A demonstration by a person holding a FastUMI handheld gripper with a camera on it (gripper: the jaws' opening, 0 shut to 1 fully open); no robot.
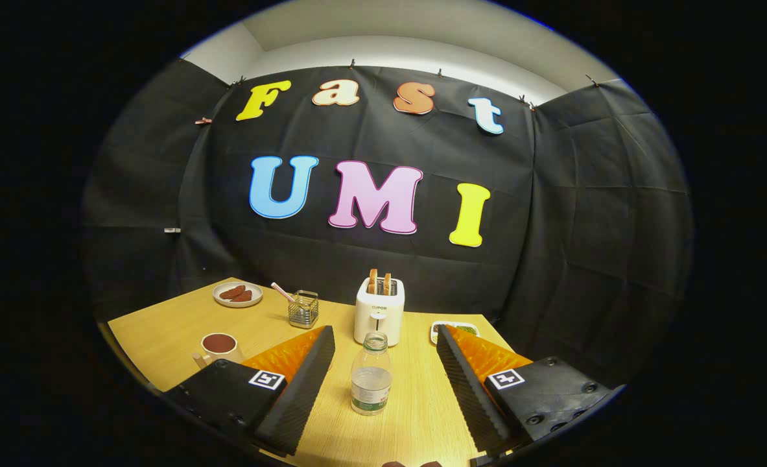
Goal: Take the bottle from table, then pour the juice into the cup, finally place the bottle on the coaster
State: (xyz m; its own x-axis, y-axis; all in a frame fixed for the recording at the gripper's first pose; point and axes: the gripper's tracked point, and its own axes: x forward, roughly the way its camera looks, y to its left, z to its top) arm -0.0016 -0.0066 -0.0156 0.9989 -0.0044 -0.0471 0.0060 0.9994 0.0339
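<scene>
A clear plastic bottle (371, 374) with no cap stands upright on the wooden table (163, 331), partly filled with clear liquid. It sits between my two fingers, a little ahead of their tips, touching neither. My gripper (383, 347) is open wide. A beige cup (218, 348) with dark contents stands beyond my left finger, partly hidden by it. A small flat patterned piece (453, 331), maybe the coaster, lies just past my right finger, partly covered.
A white toaster (379, 311) with two slices of toast stands right behind the bottle. A wire holder (303, 309) with a striped straw and a plate (237, 294) of brown food sit at the far left. The black cloth wall closes the table's far side.
</scene>
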